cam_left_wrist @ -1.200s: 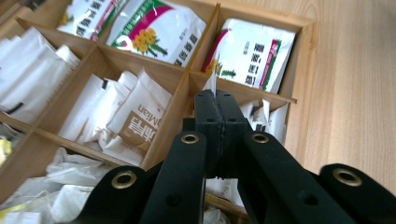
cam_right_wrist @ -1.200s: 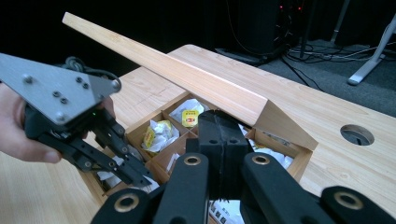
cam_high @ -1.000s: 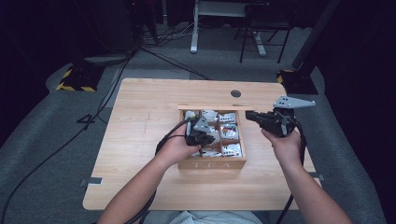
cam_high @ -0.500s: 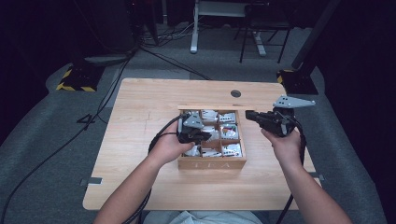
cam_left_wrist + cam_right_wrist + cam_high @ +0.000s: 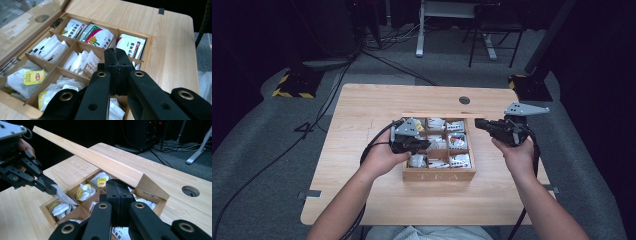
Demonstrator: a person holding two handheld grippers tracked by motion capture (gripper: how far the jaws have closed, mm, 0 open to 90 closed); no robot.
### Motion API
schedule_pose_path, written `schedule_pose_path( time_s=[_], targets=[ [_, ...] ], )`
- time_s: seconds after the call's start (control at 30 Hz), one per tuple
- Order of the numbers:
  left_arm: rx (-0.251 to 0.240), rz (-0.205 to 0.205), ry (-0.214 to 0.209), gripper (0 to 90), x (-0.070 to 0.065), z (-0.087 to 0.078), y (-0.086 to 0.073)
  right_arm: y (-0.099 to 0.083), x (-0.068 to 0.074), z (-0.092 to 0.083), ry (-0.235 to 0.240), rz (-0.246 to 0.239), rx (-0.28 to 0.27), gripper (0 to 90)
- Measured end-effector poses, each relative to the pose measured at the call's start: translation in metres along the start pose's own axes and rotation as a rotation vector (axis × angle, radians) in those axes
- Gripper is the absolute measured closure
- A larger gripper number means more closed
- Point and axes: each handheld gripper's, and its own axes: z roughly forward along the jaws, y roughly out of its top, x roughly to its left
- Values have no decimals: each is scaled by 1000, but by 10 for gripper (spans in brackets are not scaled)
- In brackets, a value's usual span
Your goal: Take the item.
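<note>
the person's left hand is holding the left gripper over the near-left part of the wooden tea box, which is sitting near the middle of the light wooden table. its claw is pinched tight on a white tea bag packet, gripped by one edge so that the rest is hanging free, slanting down above the near-left compartments rather than lying in any of them; in the left gripper view just a thin sliver of the packet is poking up between the closed jaws. gripping by the edge is probably what is letting the packet clear the dividers without dragging its neighbours along. the other compartments are holding more packets, white ones on the left and printed sachets on the far right. the hinged lid is standing open along the far side, leaning back. on the right, the right gripper is sitting at the far-right corner of the box with its claw shut and nothing visible between the jaws; it seems to be propping the lid's end so the lid is not dropping onto the working hand, though actual contact is hard to tell.
</note>
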Motion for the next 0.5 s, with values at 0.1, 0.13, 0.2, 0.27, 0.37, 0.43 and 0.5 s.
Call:
schedule_pose_path(
  time_s=[0.1, 0.13, 0.2, 0.27, 0.37, 0.43, 0.5],
  targets=[
    [-12, -8, 2, 898, 0, -6, -2, 0, 0, 0, -1, 1, 1, 900],
    [-18, -9, 4, 898, 1, -9, -3, 0, 0, 0, -1, 1, 1, 900],
    [-24, -12, 7, 898, 1, -12, -3, 0, 0, 0, -1, 1, 1, 900],
    [-28, -15, 10, 898, 2, -16, -4, 0, 0, 0, -2, 0, 4, 900],
    [-28, -9, 16, 898, 3, -21, -6, 0, 0, 0, -2, 2, 4, 900],
    [-29, -7, 16, 898, 3, -23, -7, 0, 0, 0, -2, 0, 4, 900],
    [-32, -11, 18, 898, 4, -25, -8, 0, 0, 0, -2, 2, 4, 900]
  ],
)
